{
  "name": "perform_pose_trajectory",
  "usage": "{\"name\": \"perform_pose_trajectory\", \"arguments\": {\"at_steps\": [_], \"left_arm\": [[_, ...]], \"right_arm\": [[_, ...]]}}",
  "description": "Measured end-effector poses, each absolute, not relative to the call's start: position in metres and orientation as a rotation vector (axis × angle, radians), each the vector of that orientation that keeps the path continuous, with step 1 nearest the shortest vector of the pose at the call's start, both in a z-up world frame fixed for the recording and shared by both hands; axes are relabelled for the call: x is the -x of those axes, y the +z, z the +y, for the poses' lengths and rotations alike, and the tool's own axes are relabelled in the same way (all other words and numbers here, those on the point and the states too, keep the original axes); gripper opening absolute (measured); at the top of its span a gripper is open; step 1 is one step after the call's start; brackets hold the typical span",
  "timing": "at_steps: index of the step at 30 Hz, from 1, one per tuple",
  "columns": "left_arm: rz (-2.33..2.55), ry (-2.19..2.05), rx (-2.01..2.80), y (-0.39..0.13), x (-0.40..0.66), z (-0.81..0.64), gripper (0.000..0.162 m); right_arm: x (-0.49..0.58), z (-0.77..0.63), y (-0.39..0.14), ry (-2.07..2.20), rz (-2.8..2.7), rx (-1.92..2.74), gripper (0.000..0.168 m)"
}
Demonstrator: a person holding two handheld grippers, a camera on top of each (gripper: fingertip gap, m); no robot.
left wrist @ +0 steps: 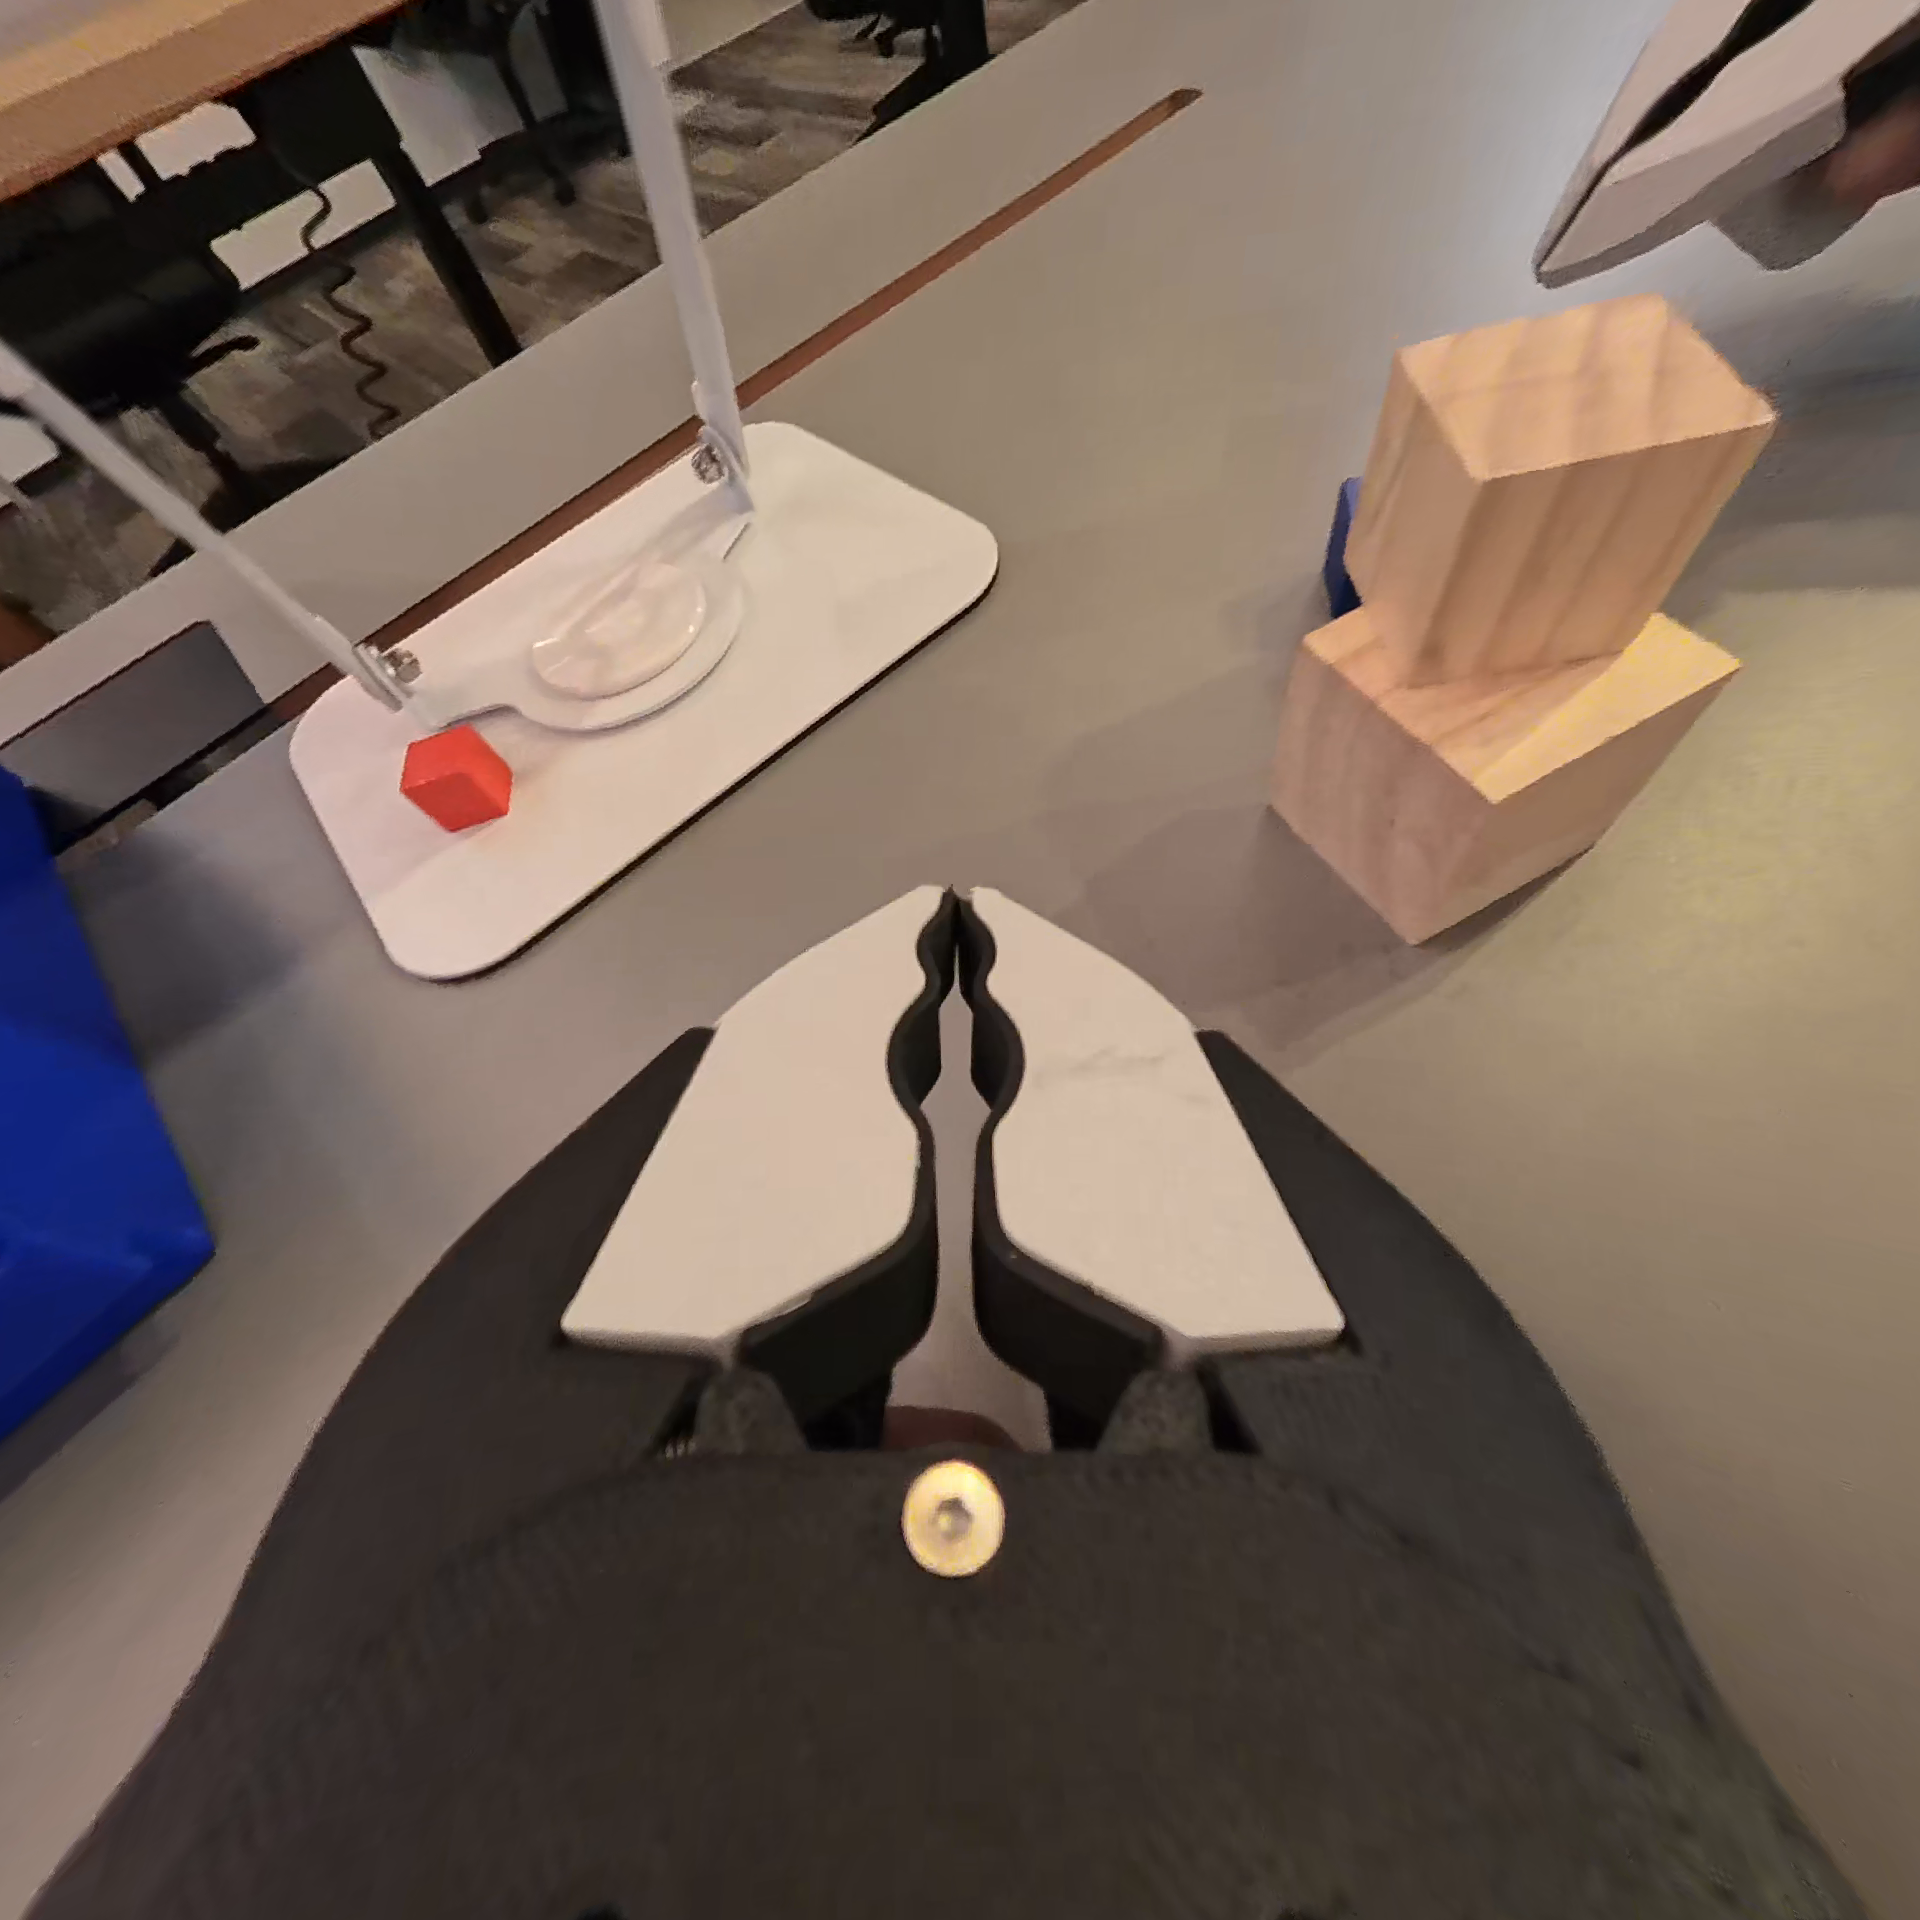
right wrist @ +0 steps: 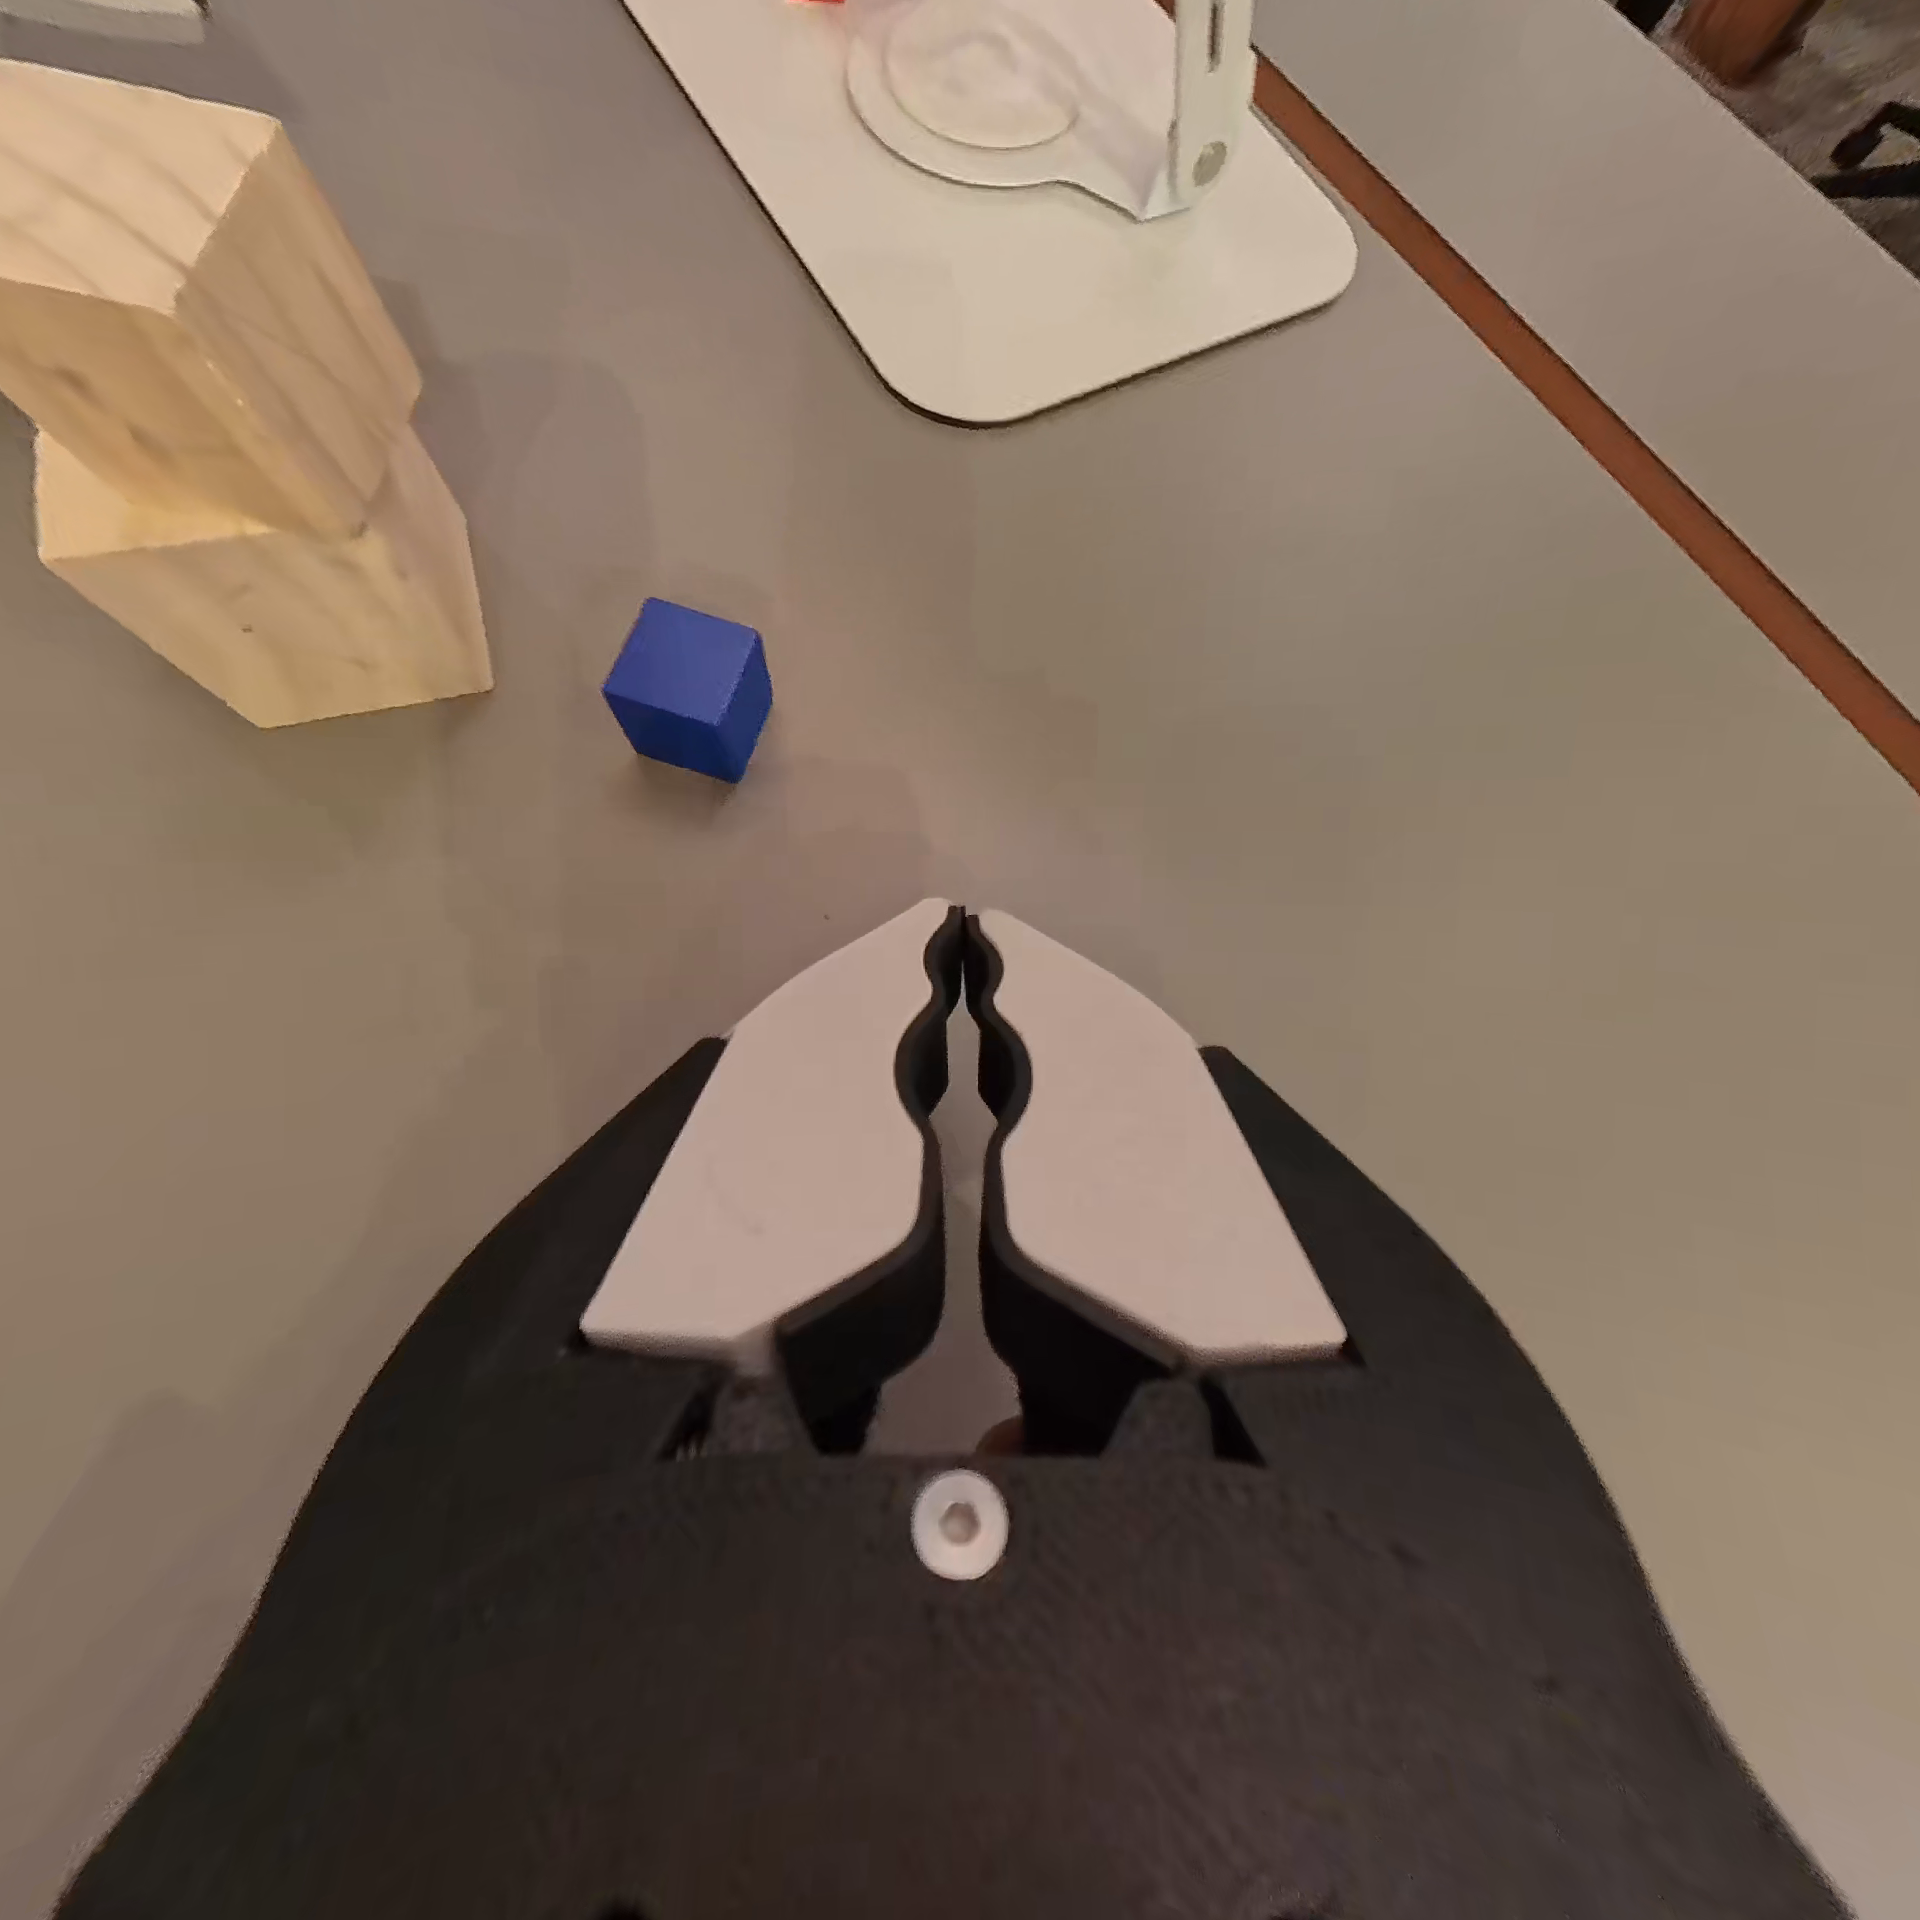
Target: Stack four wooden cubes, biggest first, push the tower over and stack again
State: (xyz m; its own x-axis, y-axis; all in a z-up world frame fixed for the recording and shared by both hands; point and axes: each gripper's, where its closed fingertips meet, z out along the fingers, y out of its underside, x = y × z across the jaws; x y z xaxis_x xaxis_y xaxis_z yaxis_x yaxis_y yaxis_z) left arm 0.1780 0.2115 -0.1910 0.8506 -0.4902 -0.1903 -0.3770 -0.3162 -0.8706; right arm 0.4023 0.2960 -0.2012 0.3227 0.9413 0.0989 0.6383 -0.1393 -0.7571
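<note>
Both the left tongs (left wrist: 957, 896) and the right tongs (right wrist: 958, 912) were clenched with nothing between them, above the grey desk (right wrist: 1247, 727). A smaller wooden cube (left wrist: 1548, 488) sat askew on a bigger wooden cube (left wrist: 1455, 790). A blue cube (right wrist: 689, 689) lay just beside that bigger cube; a red cube (left wrist: 457, 777) sat well apart from it, on a white stand base (left wrist: 831, 623).
</note>
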Motion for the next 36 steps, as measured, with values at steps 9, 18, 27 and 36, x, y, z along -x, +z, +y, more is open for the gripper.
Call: {"name": "perform_pose_trajectory", "arguments": {"at_steps": [9, 18, 27, 36], "left_arm": [[0.788, -0.162, 1.888, -0.192, -0.212, 0.214, 0.000], [0.768, -0.134, 1.889, -0.190, -0.194, 0.216, 0.000], [0.736, -0.135, 1.896, -0.186, -0.179, 0.215, 0.000], [0.764, -0.215, 1.899, -0.188, -0.186, 0.210, 0.000]], "right_arm": [[-0.387, 0.280, -0.198, 0.635, -1.464, 1.787, 0.000], [-0.345, 0.239, -0.183, 0.812, -1.527, 1.644, 0.000], [-0.306, 0.225, -0.190, 0.798, -1.525, 1.656, 0.000], [-0.302, 0.223, -0.189, 0.799, -1.509, 1.678, 0.000]]}}
